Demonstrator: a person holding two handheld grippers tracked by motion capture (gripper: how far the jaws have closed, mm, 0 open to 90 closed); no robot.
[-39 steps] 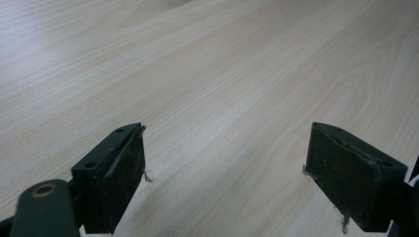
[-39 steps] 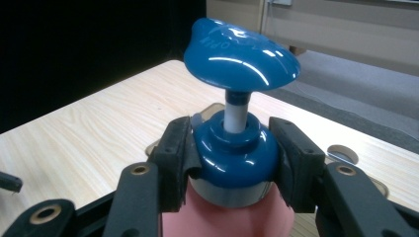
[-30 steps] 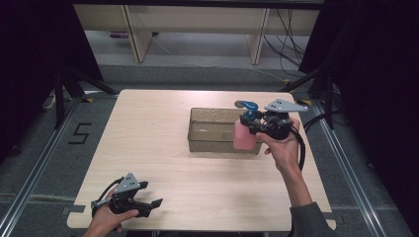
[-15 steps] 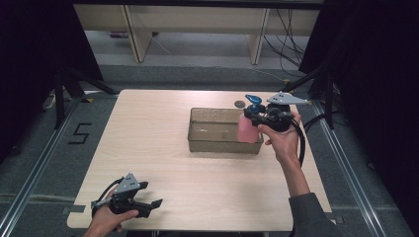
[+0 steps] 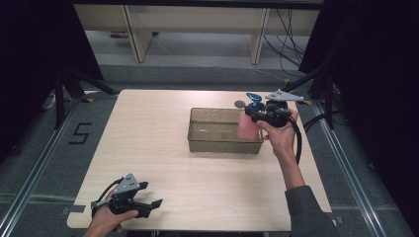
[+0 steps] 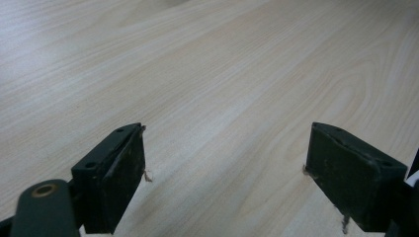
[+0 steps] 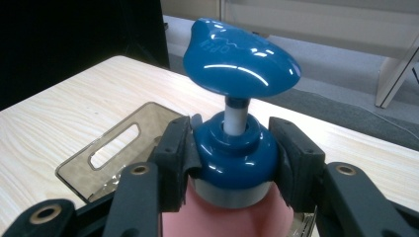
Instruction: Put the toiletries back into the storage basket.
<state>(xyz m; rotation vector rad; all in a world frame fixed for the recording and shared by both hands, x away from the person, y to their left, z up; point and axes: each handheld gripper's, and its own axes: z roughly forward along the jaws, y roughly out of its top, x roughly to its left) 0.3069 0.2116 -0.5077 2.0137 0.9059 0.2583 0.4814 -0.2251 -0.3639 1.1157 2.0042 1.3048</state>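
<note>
Pink pump bottle (image 7: 232, 148) with glossy blue cap, collar pinched between right gripper (image 7: 232, 153) jaws; left gripper (image 6: 225, 173) jaws spread.

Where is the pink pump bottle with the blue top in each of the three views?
High view: the pink pump bottle is right of centre, over the right end of the brown tray, held by the right tongs.
Left gripper view: not in it; bare table between open jaws.
Right gripper view: bottom centre, the bottle gripped at its blue collar.
Shared landmark: the light wooden table.
</note>
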